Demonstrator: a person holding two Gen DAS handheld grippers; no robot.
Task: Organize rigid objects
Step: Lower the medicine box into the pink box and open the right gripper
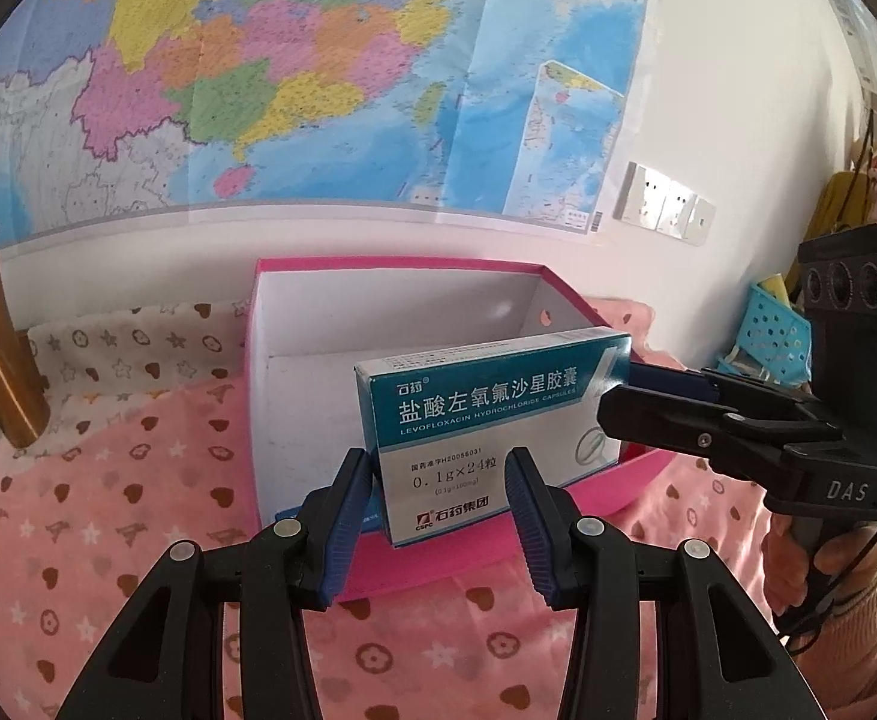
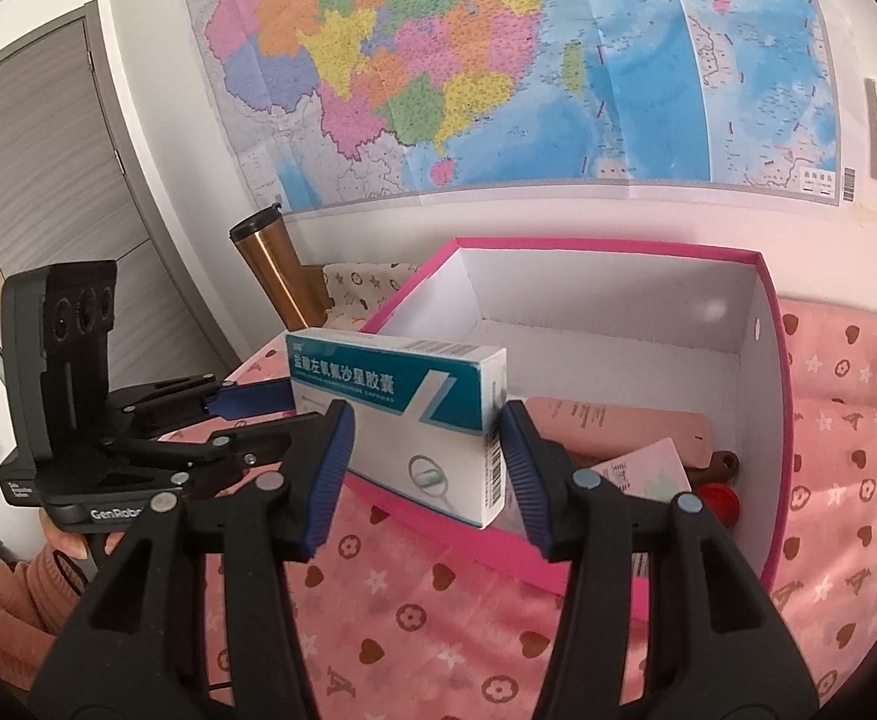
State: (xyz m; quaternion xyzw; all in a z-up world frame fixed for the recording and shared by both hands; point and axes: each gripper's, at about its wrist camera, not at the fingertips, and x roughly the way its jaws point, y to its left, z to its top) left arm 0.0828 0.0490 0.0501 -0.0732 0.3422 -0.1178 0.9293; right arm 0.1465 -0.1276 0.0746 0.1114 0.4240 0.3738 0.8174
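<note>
A white and teal medicine box (image 1: pixel 486 420) (image 2: pixel 402 420) hangs over the near rim of an open pink storage box (image 1: pixel 396 267) (image 2: pixel 777 420) with white inner walls. My left gripper (image 1: pixel 438 480) is shut on the medicine box's lower end, a blue pad against each side. My right gripper (image 2: pixel 426 456) is shut on its other end, near the barcode. In the left wrist view the right gripper (image 1: pixel 618 396) comes in from the right. In the right wrist view the left gripper (image 2: pixel 270 414) comes in from the left. A hand holds each gripper.
The storage box stands on a pink patterned cloth (image 1: pixel 108 510) against a wall with a map (image 1: pixel 318 60). Inside it lie a pink flat pack (image 2: pixel 618 426), a card and a red item (image 2: pixel 717 501). A copper tumbler (image 2: pixel 270 276) stands left, a blue basket (image 1: pixel 774 336) right.
</note>
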